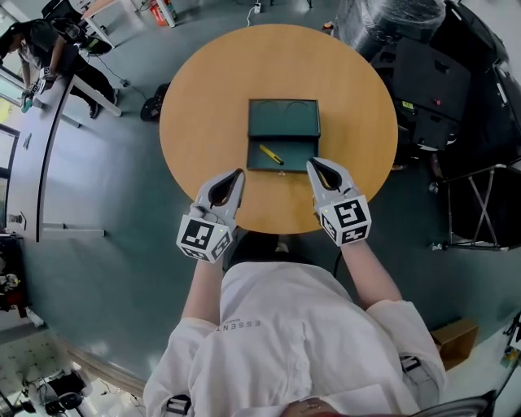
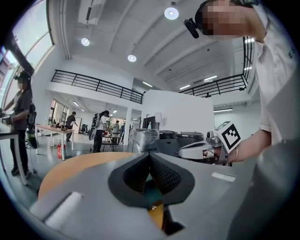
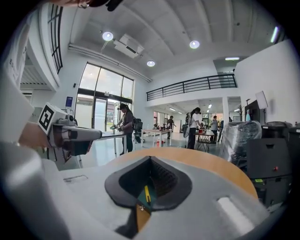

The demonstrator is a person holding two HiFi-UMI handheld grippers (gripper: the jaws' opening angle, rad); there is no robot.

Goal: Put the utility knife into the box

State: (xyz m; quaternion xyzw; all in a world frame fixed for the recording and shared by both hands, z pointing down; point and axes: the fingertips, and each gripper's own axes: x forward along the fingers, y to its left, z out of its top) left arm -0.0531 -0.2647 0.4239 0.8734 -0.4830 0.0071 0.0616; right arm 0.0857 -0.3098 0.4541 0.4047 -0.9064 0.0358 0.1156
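A dark green box lies open in the middle of the round wooden table. The yellow utility knife rests at a slant in the box's near half. My left gripper is shut and empty, its tip just short of the box's near left corner. The right gripper is also shut with nothing in it, its tip at the box's near right corner. In the right gripper view the knife shows through the gap behind the closed jaws. The left gripper view shows closed jaws with a sliver of green below.
Black equipment and a plastic-wrapped bundle stand past the table's far right. A folding stand is at the right and a cardboard box sits on the floor. A person works at a desk at the far left.
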